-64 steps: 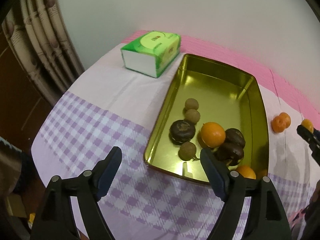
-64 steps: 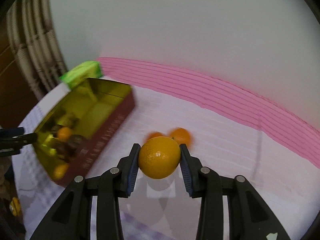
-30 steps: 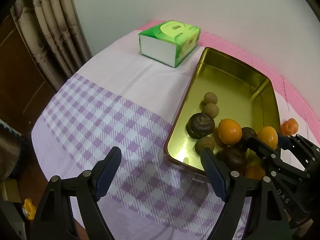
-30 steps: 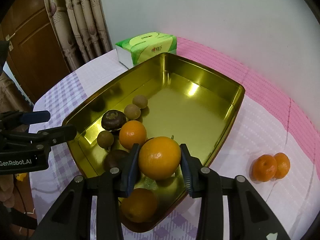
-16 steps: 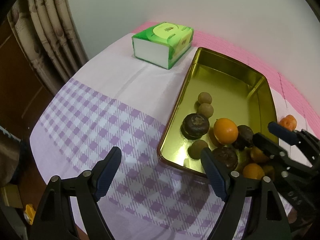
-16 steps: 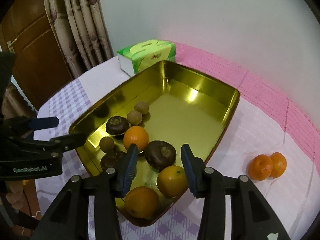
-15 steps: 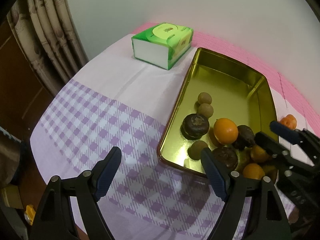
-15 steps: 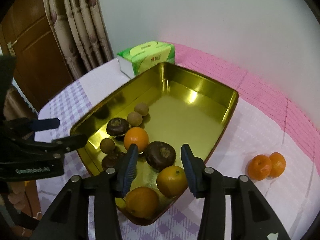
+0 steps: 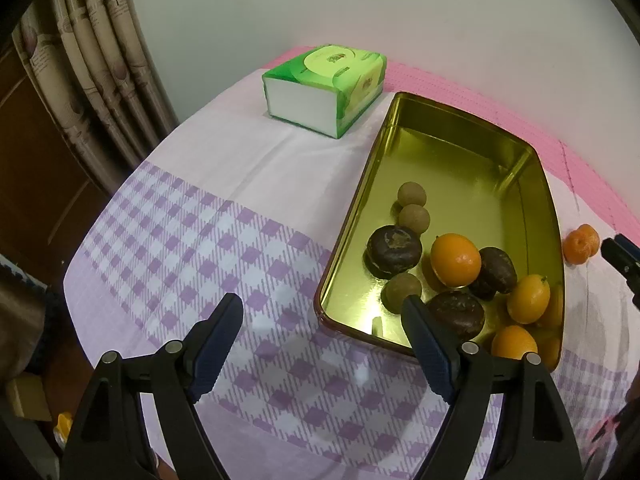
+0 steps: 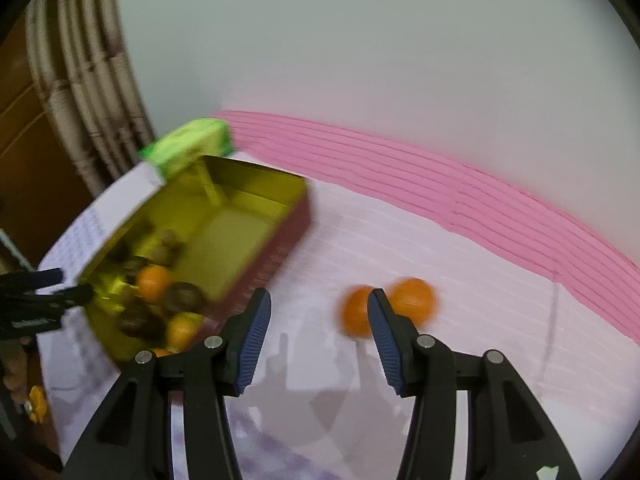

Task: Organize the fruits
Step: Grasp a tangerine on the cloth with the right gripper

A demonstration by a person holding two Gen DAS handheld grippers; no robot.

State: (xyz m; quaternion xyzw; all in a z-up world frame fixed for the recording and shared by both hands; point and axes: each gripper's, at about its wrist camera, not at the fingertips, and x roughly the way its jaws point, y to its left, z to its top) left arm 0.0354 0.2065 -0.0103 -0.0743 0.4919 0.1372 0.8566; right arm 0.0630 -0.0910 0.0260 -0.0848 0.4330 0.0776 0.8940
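Observation:
A gold metal tray [image 9: 460, 152] [image 10: 244, 224] holds three oranges [image 9: 456, 258], dark brown fruits [image 9: 394, 246] and small tan round fruits [image 9: 412, 194]. Two small oranges lie on the cloth to the right of the tray [image 9: 580, 242] [image 10: 414, 300]. My left gripper [image 9: 322, 332] is open and empty above the checked cloth at the tray's near left corner. My right gripper [image 10: 318, 330] is open and empty over the cloth between the tray and the two loose oranges; its tip shows at the right edge of the left wrist view [image 9: 622, 254]. The right wrist view is blurred.
A green tissue box [image 9: 326, 88] [image 10: 188, 148] stands behind the tray's left side. A curtain [image 9: 92, 64] and a dark wooden door hang at the left. A white wall backs the table. The table edge runs close below my left gripper.
My right gripper carried an orange over the tray, opened and left it there. It has since swung away to the right toward the two loose oranges. The left gripper barely moved.

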